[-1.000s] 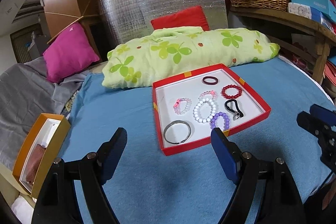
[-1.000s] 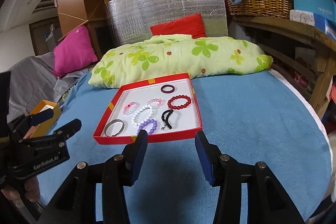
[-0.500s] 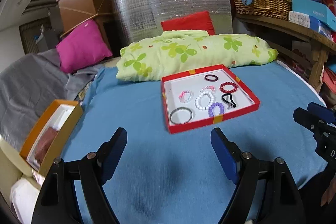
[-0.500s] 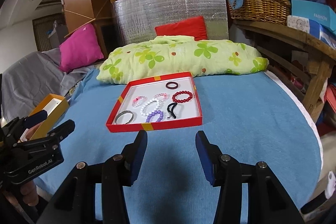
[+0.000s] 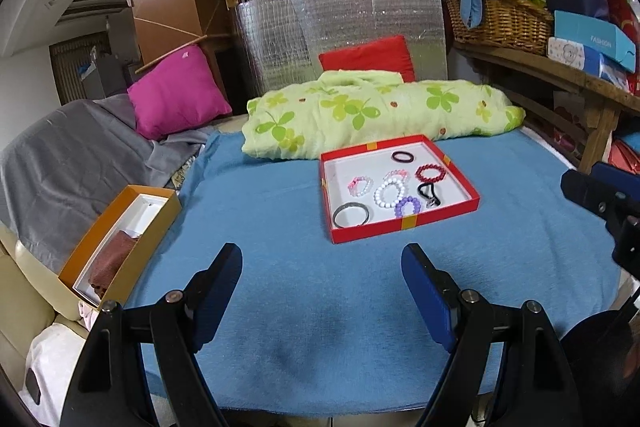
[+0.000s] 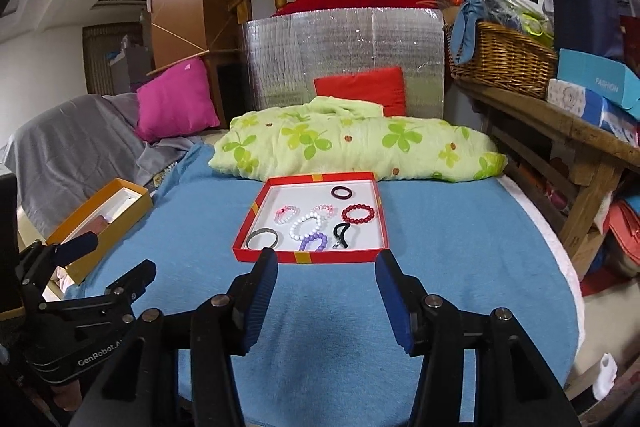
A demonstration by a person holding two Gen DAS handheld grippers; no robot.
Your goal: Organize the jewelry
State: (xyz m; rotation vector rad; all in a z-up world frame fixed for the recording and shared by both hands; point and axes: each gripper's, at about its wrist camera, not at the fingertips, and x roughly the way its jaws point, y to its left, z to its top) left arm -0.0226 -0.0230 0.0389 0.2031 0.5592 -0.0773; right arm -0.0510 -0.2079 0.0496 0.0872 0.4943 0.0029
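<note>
A red tray [image 5: 403, 225] [image 6: 308, 258] with a white floor lies on the blue cloth. In it are several bracelets: a grey bangle [image 5: 351, 215] [image 6: 262, 238], white beads [image 5: 387, 193] [image 6: 305, 225], purple beads [image 5: 408, 206] [image 6: 314, 242], red beads [image 5: 430, 172] [image 6: 359, 214], a pink one [image 5: 359, 185], a dark ring [image 5: 402, 157] [image 6: 342, 192] and a black clip [image 5: 429, 195] [image 6: 341, 234]. My left gripper [image 5: 322, 267] is open and empty, well short of the tray. My right gripper [image 6: 326, 269] is open and empty, just before the tray's near edge.
An orange box [image 5: 120, 239] [image 6: 100, 217] with a brown item sits at the cloth's left edge. A green floral quilt [image 5: 376, 115] lies behind the tray. A wooden bench with a wicker basket [image 6: 500, 57] and boxes stands right. A pink cushion [image 5: 176, 93] is far left.
Both grippers have pulled back and up from the tray, which now looks smaller and farther. Both stay open and empty. The jewelry has not moved.
</note>
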